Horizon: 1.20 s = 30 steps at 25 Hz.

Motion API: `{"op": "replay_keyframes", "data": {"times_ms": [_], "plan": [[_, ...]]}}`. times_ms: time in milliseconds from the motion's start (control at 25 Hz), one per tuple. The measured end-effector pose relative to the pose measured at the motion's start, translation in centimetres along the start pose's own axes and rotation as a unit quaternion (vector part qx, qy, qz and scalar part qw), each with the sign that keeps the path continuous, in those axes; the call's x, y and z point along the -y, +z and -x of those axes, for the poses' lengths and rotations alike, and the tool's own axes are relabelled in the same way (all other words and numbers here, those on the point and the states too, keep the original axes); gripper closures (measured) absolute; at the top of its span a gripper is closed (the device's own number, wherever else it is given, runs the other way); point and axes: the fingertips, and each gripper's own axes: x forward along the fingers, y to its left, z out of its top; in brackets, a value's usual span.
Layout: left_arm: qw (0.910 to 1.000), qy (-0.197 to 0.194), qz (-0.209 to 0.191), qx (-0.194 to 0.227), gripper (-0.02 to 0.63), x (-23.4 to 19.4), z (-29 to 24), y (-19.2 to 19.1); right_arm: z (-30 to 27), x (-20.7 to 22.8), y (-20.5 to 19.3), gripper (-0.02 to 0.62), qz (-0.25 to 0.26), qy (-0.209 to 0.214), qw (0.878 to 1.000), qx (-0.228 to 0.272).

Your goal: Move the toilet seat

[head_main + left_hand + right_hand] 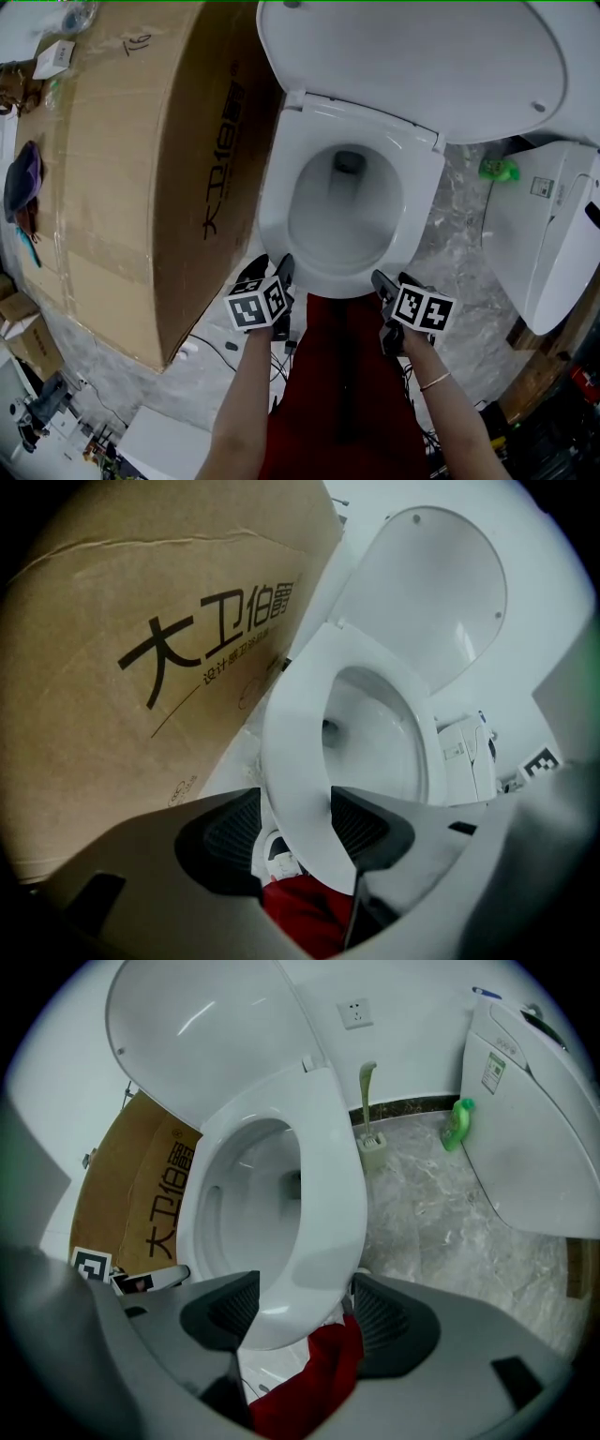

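The white toilet seat [277, 202] lies down over the bowl, and the lid [422, 56] stands raised behind it. Both grippers are at the seat's front edge. My left gripper [272, 278] is at the front left, and its jaws stand open with the seat rim [292, 733] between the pads. My right gripper [394, 283] is at the front right, also open, with the rim [328, 1185] between its pads and a gap on the right side. In their own views the left gripper [295, 822] and right gripper [305, 1312] straddle the rim without pressing on it.
A big cardboard box [131, 159] stands close on the toilet's left. A second white toilet unit [548, 234] and a green bottle [499, 169] are on the right. A toilet brush [368, 1101] stands by the back wall. Cables lie on the marble floor [450, 272].
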Motion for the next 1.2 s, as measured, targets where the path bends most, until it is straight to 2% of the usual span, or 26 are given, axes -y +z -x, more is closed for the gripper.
{"op": "replay_keyframes", "data": {"times_ms": [280,480,840,1200], "plan": [[0.9999,-0.002,-0.002,-0.010,0.396,0.1,-0.2,0.0,-0.3,0.1,-0.2,0.291,0.003,-0.006,1.000,-0.009],[0.9997,-0.007,-0.017,-0.016,0.397,0.3,0.8,0.1,0.4,-0.5,-0.2,0.293,-0.001,0.004,1.000,-0.008],[0.9994,-0.013,-0.031,-0.005,0.397,1.9,5.0,1.2,4.5,-2.1,0.2,0.293,-0.037,0.034,0.999,0.015],[0.9993,-0.010,-0.030,0.019,0.397,4.1,9.7,3.5,9.4,-4.2,1.5,0.293,-0.052,0.061,0.996,0.035]]}}
